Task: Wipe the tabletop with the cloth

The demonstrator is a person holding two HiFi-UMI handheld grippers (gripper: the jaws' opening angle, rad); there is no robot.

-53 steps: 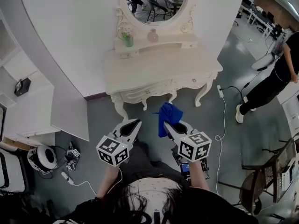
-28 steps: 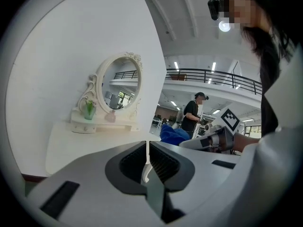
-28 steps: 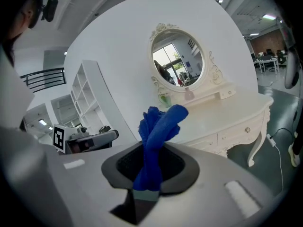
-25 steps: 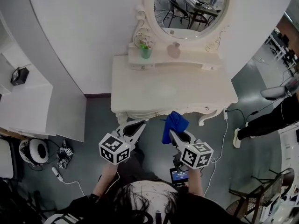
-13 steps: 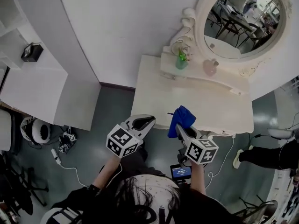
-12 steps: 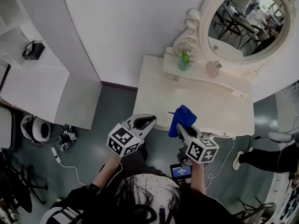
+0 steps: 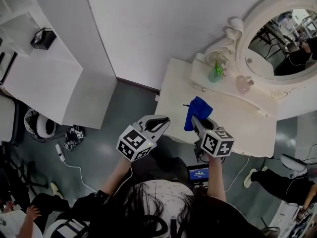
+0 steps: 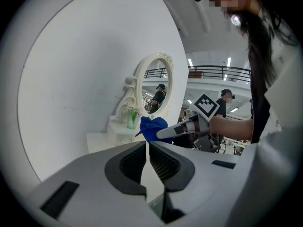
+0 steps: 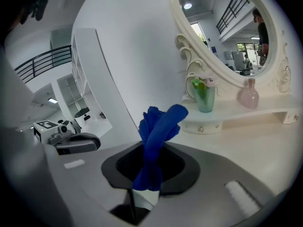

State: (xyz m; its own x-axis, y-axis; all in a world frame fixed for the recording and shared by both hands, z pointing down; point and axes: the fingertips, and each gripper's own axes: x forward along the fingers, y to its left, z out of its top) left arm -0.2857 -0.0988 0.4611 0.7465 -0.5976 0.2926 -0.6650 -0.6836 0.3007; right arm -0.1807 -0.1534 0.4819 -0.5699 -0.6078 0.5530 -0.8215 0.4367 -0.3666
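A white dressing table (image 7: 233, 125) with an oval mirror (image 7: 280, 31) stands at the right in the head view. My right gripper (image 7: 194, 119) is shut on a bunched blue cloth (image 7: 198, 111), which it holds over the tabletop's left part. In the right gripper view the cloth (image 9: 159, 129) sticks up from between the jaws, above the pale tabletop (image 9: 265, 145). My left gripper (image 7: 165, 121) hangs at the table's left front corner, jaws together with nothing between them. It sees the cloth (image 8: 152, 128) ahead.
A green vase (image 7: 216, 73) and a pink bottle (image 7: 243, 85) stand on the raised shelf under the mirror. A white shelf unit (image 7: 44, 78) is at the left. Cables and small devices (image 7: 69, 139) lie on the grey floor. A person's legs (image 7: 277, 182) show at the lower right.
The view has swung left and closer to the table. Both grippers have come forward, and the cloth has gone from in front of the table's edge to above its top.
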